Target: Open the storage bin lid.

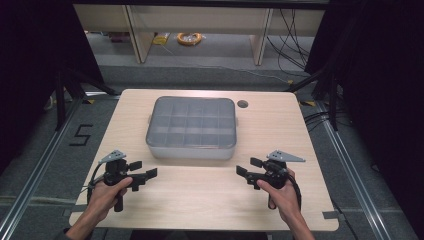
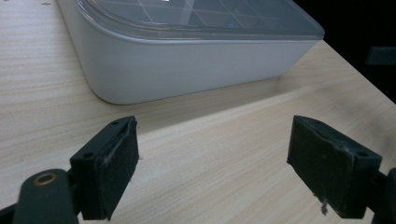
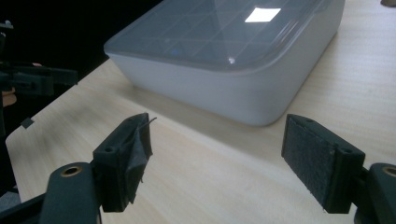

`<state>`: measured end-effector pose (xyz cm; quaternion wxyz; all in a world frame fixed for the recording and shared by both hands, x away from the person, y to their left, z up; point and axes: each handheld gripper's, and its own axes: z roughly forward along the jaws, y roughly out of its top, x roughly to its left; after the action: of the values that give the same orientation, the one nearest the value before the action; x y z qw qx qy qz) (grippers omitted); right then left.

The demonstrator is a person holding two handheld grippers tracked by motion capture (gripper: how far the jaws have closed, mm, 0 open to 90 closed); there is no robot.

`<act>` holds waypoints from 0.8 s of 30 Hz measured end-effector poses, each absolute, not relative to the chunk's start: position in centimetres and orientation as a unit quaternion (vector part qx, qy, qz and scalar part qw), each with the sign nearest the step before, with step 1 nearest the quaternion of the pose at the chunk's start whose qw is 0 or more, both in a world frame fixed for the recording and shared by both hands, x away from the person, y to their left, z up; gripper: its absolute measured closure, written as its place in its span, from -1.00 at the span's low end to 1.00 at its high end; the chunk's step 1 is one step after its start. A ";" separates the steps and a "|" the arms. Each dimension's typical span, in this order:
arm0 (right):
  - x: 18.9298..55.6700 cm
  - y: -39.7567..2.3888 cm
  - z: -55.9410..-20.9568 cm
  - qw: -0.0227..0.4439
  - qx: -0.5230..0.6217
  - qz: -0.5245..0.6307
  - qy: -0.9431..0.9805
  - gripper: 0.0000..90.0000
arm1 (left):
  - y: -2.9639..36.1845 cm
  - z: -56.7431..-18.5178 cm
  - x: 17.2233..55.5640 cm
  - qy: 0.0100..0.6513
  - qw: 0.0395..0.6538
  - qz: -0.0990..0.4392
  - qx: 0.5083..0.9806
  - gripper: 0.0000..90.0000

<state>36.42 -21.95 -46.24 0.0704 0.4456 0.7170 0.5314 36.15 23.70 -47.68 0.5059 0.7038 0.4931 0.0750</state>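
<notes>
Grey lidded box, clear lid over seemingly empty compartments.

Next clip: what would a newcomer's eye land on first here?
First, the grey compartment box with its clear lid shut, set at the middle of the wooden table. Then the two hand-held grippers at the near edge, the left gripper and the right gripper, each pointing inward with jaws open and nothing between them. Beyond the table, a coil of yellow cable lies on the floor.
</notes>
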 end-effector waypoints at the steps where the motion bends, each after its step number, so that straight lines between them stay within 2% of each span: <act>1: 36.5 -21.8 -46.0 0.066 0.453 0.531 0.713 -0.44 | 23.6 -47.6 36.3 0.494 0.506 0.071 0.704 -0.65; 3: 37.3 -21.9 -45.8 0.084 0.438 0.533 0.719 -0.44 | 23.3 -47.3 36.7 0.491 0.508 0.074 0.704 -0.65; 7: 37.7 -21.7 -45.3 0.074 0.441 0.534 0.717 -0.44 | 22.9 -46.4 37.3 0.485 0.515 0.079 0.703 -0.64; 9: 38.5 -21.8 -44.9 0.086 0.439 0.534 0.718 -0.40 | 22.9 -45.8 37.8 0.485 0.517 0.090 0.700 -0.62; 14: 39.4 -21.7 -44.1 0.064 0.451 0.536 0.711 -0.38 | 23.3 -45.2 38.9 0.492 0.515 0.091 0.696 -0.61; 17: 40.6 -21.8 -44.1 0.084 0.439 0.538 0.714 -0.36 | 23.6 -45.1 39.7 0.502 0.518 0.086 0.688 -0.60; 19: 40.9 -21.5 -43.9 0.065 0.459 0.535 0.706 -0.36 | 23.7 -45.0 40.3 0.503 0.516 0.089 0.688 -0.59; 21: 41.7 -21.5 -44.0 0.076 0.449 0.536 0.711 -0.35 | 23.8 -44.9 40.9 0.509 0.514 0.089 0.684 -0.59; 22: 41.7 -21.2 -43.9 0.067 0.463 0.533 0.704 -0.35 | 23.9 -44.8 41.2 0.512 0.512 0.090 0.684 -0.59; 23: 42.3 -21.3 -44.0 0.080 0.450 0.535 0.710 -0.35 | 23.9 -44.8 41.5 0.515 0.511 0.092 0.682 -0.59; 24: 42.3 -21.1 -43.9 0.066 0.465 0.533 0.704 -0.34 | 23.9 -44.7 41.8 0.516 0.511 0.091 0.682 -0.59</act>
<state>42.29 -21.11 -43.89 0.0656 0.4650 0.7041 0.5326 41.84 23.88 -44.74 0.5107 0.6815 0.5163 0.0907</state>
